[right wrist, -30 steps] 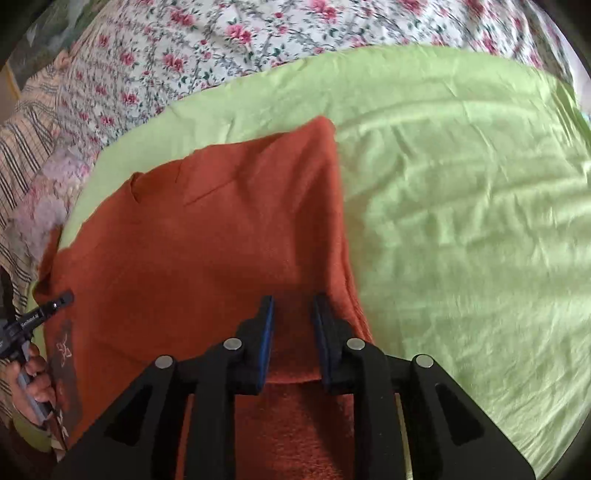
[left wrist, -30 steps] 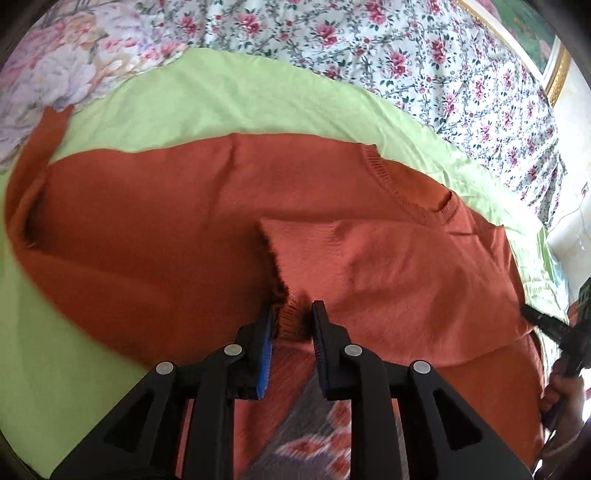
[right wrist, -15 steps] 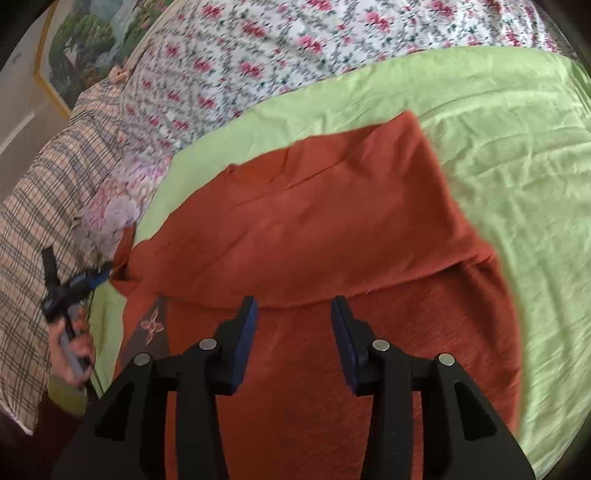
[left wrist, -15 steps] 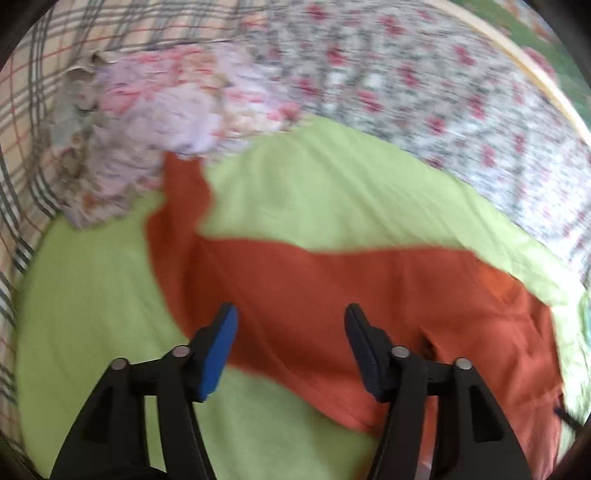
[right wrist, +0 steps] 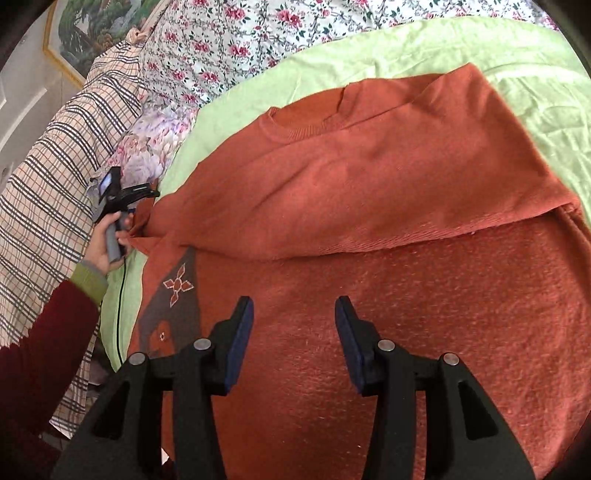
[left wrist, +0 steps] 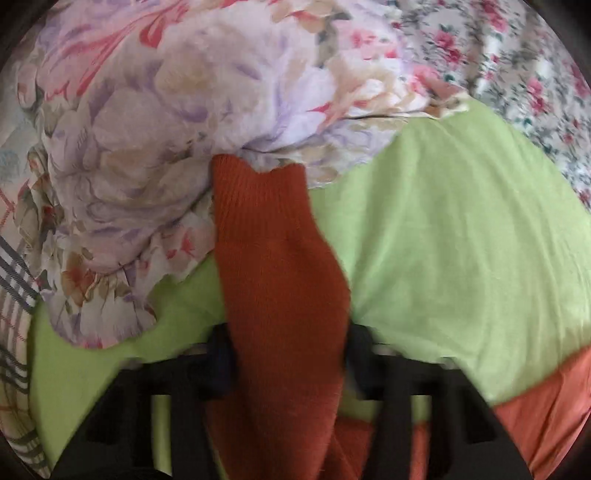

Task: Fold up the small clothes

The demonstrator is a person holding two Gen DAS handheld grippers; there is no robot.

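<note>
A rust-orange knit sweater [right wrist: 388, 206] lies on a light green sheet [right wrist: 535, 92], one sleeve folded across its body. Its other sleeve [left wrist: 273, 258] stretches out to the left, the ribbed cuff against a floral bundle. My left gripper [left wrist: 288, 354] is open, its jaws on either side of that sleeve; it also shows in the right wrist view [right wrist: 125, 194], held at the sweater's left edge. My right gripper [right wrist: 293, 332] is open and empty above the lower body of the sweater.
A crumpled pale floral cloth [left wrist: 147, 147] lies at the sleeve's end. A rose-print bedspread [right wrist: 229, 48] and a plaid blanket [right wrist: 48, 184] lie beyond the sheet. A framed picture [right wrist: 85, 33] hangs at the far left.
My left gripper let go of the folded sleeve's cuff, opened, swung left and came down around the outstretched sleeve. My right gripper opened wider and drew back over the sweater's lower body.
</note>
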